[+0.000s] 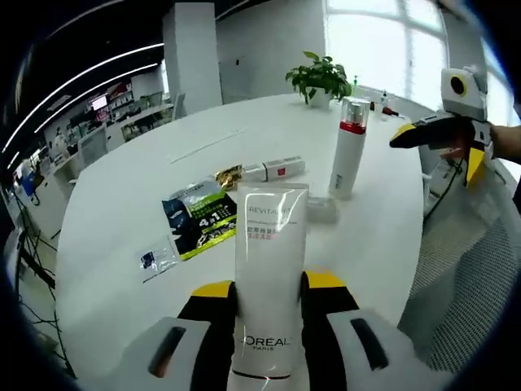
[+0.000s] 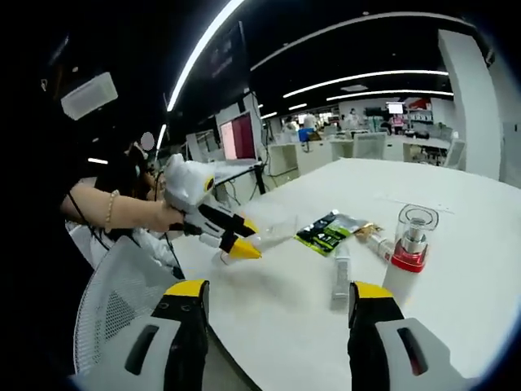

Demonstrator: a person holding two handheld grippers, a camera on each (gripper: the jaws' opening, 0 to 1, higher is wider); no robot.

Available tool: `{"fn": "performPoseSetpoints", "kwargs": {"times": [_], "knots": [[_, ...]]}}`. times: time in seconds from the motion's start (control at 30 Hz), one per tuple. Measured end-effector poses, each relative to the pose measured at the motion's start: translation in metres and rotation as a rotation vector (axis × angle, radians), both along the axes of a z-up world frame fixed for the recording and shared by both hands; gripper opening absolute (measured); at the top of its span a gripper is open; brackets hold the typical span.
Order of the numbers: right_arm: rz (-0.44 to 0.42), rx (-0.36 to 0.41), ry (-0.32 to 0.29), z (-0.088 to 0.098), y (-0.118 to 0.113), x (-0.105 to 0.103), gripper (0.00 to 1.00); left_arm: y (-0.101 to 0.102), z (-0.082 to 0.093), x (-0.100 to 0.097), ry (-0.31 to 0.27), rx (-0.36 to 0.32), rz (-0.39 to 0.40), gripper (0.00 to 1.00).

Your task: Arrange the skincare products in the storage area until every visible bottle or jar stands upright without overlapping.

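My left gripper (image 1: 269, 303) is shut on a white L'Oreal tube (image 1: 269, 269), held upright low over the near edge of the round white table (image 1: 122, 204). A white bottle (image 1: 348, 147) with a red band and silver cap stands upright further back. Between them a small white tube (image 1: 274, 169) lies flat beside green and black sachets (image 1: 198, 218). My right gripper (image 2: 277, 308) is open and empty, off the table edge; it also appears as the right gripper (image 1: 440, 130) near the bottle. From that side I see the bottle (image 2: 409, 248), the sachets (image 2: 326, 230) and the left gripper (image 2: 216, 224) in a hand.
A small clear piece (image 1: 321, 209) lies flat near the bottle's foot, and a small blue sachet (image 1: 155, 261) lies at the left. A potted plant (image 1: 320, 77) stands at the table's far edge. A mesh chair (image 2: 114, 301) sits by the near edge.
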State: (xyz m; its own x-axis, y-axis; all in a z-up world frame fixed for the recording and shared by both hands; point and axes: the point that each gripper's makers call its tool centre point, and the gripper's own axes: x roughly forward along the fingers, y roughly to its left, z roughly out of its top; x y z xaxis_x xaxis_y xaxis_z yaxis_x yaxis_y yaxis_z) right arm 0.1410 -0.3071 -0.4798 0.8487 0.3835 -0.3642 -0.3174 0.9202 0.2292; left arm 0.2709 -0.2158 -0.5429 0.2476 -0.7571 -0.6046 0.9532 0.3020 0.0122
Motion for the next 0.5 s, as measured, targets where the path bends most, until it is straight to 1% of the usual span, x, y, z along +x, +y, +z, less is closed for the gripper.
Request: {"fn": "performPoseSetpoints", "kwargs": {"times": [0.07, 0.1, 0.2, 0.27, 0.3, 0.4, 0.47, 0.5], "knots": [[0.004, 0.003, -0.007, 0.001, 0.002, 0.000, 0.72, 0.000, 0.004, -0.004, 0.002, -0.013, 0.001, 0.28], [0.007, 0.006, -0.011, 0.002, 0.004, 0.000, 0.72, -0.001, 0.012, -0.008, -0.010, -0.023, 0.002, 0.28], [0.012, 0.009, -0.006, 0.002, 0.010, 0.000, 0.70, -0.002, 0.023, -0.014, -0.039, -0.040, -0.006, 0.28], [0.014, 0.049, -0.016, 0.006, 0.015, 0.001, 0.68, -0.003, 0.036, -0.020, -0.056, -0.062, -0.009, 0.28], [0.012, 0.098, -0.028, 0.012, 0.022, 0.002, 0.67, -0.004, 0.041, -0.024, -0.060, -0.071, -0.010, 0.28], [0.012, 0.182, -0.046, 0.023, 0.032, 0.004, 0.63, -0.007, 0.057, -0.030, -0.084, -0.102, -0.015, 0.28], [0.005, 0.197, -0.051, 0.027, 0.036, 0.006, 0.62, -0.007, 0.062, -0.033, -0.105, -0.106, -0.018, 0.28], [-0.001, 0.223, -0.060, 0.031, 0.038, 0.008, 0.62, -0.009, 0.068, -0.040, -0.118, -0.107, -0.024, 0.28]]}}
